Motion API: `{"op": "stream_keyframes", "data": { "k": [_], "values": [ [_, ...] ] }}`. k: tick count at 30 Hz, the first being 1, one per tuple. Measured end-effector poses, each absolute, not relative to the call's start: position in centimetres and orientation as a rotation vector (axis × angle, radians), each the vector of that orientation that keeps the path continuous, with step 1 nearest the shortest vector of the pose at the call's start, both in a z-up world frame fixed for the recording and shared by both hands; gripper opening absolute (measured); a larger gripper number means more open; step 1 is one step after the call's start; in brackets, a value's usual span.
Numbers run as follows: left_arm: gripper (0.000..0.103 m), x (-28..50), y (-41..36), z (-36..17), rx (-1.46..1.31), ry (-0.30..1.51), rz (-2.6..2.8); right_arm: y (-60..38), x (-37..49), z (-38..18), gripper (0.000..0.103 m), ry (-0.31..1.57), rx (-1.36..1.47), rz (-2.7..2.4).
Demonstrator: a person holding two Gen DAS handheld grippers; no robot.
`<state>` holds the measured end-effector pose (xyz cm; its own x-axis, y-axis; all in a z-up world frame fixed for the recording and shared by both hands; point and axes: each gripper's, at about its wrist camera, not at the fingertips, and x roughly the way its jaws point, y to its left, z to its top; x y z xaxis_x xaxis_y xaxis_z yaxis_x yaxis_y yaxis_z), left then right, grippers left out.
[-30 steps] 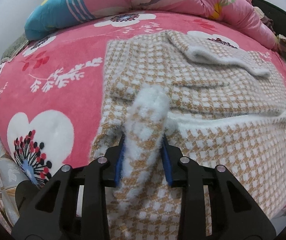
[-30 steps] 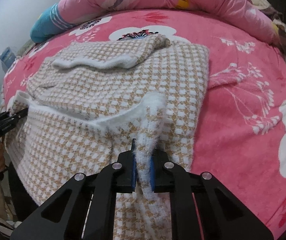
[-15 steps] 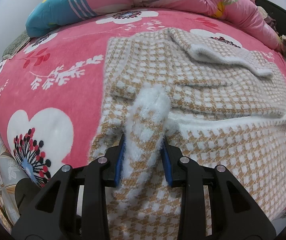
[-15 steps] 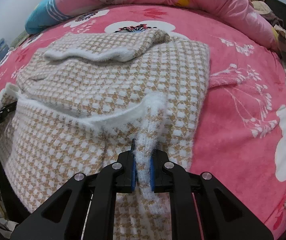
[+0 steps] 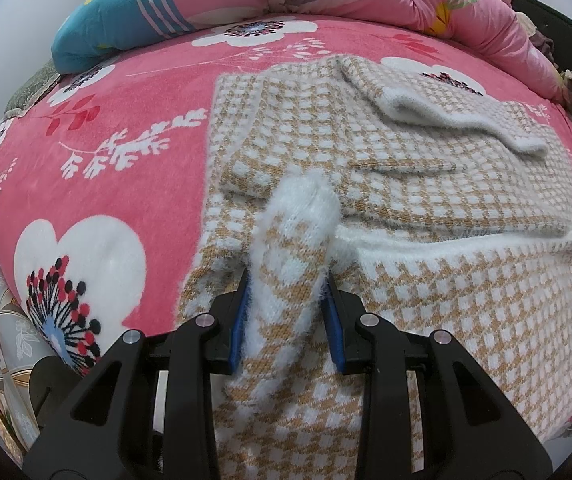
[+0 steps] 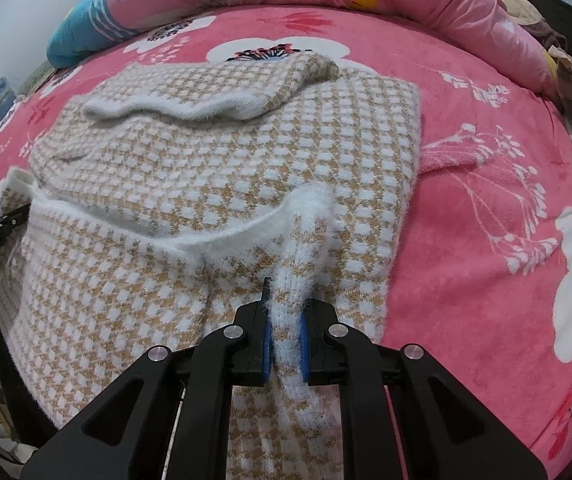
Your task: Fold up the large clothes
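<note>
A: How will this sweater (image 5: 426,184) handle for you?

B: Judging by the fuzzy knit, it is soft, floppy and fairly light, and it will sag wherever you do not support it. It lies on the pink floral blanket (image 5: 125,168), sleeves already folded across the body, with the white hem band lifted towards you.

A: Where should you hold it?

B: Where you already do, by the thick hem band, 1 corner per tool. From left to right: your left gripper (image 5: 288,300) is clamped on a bunched wad of the left hem corner, the blue pads pressing both sides of it. Your right gripper (image 6: 286,334) is pinched nearly together on a thinner fold of the right hem corner. The thin pinch seems likelier to slip out of the fuzz, so keep both pulls even.

A: What differs from a second ago?

B: Little. Both grips look the same, and the sweater now sits slightly lower and larger in both views.
</note>
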<state>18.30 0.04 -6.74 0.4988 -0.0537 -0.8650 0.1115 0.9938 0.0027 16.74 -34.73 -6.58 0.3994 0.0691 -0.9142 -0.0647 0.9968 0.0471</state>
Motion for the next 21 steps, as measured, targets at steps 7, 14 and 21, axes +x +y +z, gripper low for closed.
{"op": "stream_keyframes", "data": {
  "k": [7, 14, 21],
  "values": [
    [0.032, 18.3, 0.0, -6.9, 0.061, 1.042, -0.097, -34.6, 16.7, -6.6, 0.011, 1.155, -0.002, 0.085],
    [0.032, 18.4, 0.0, -6.9, 0.062, 1.034, -0.097, -34.3, 16.4, -6.5, 0.01, 1.134, -0.027, 0.069],
    [0.026, 17.7, 0.2, -6.1, 0.06, 1.011, -0.085, -34.1, 15.5, -5.0, 0.009, 1.086, -0.038, 0.062]
  ]
}}
